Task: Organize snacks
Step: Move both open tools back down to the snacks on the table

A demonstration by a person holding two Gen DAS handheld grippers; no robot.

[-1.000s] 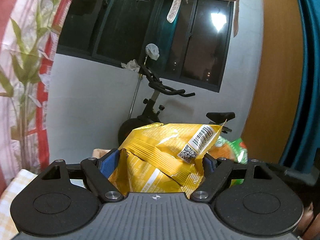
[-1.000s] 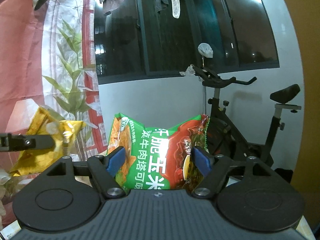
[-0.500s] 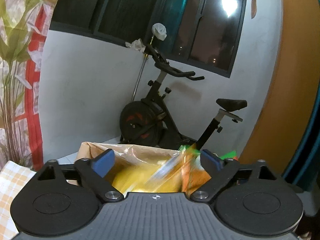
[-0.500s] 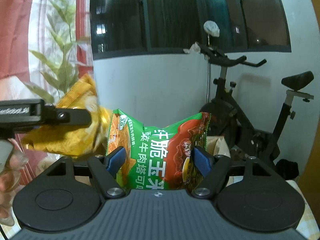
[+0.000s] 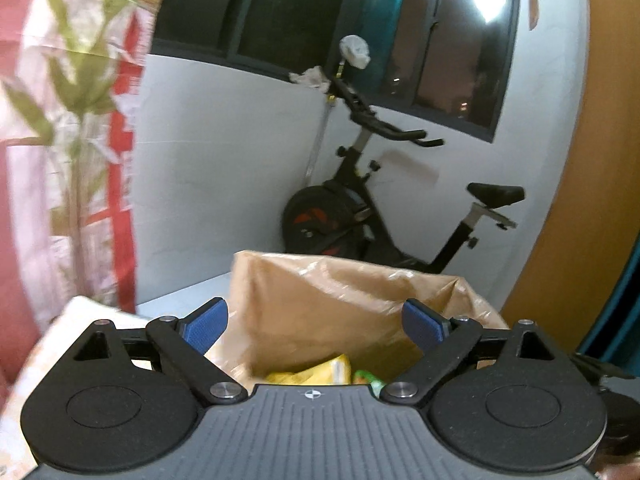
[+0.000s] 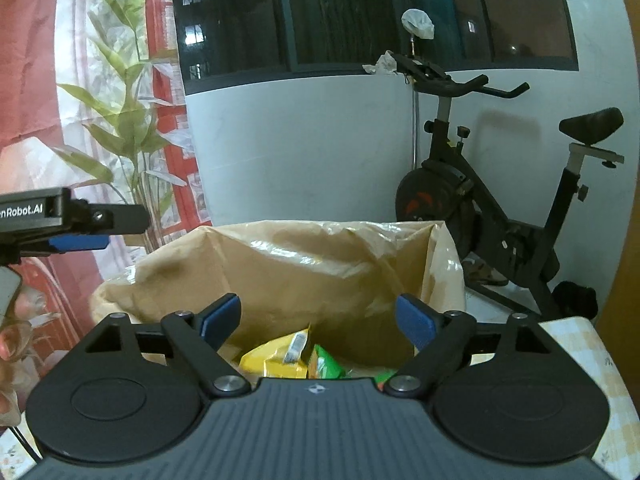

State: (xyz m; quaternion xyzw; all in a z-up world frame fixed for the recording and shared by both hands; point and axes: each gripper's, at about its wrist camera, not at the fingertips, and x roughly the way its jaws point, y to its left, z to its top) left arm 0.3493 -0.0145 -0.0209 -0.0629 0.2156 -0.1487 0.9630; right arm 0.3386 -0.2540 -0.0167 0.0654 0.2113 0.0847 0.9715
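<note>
Both the left gripper (image 5: 316,322) and the right gripper (image 6: 318,318) have just spread their jaws, empty. The yellow foil snack packet (image 6: 276,354) and green snack packet (image 6: 326,364) lie inside the brown paper bag (image 6: 320,264). "Robot.AI" is readable on the left gripper's side.

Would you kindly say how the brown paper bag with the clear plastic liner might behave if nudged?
The brown paper bag would probably flex rather than resist: its walls look creased and bowed. Holding only a yellow snack packet and green snack packet, it seems light and apt to slide or tip.
</note>
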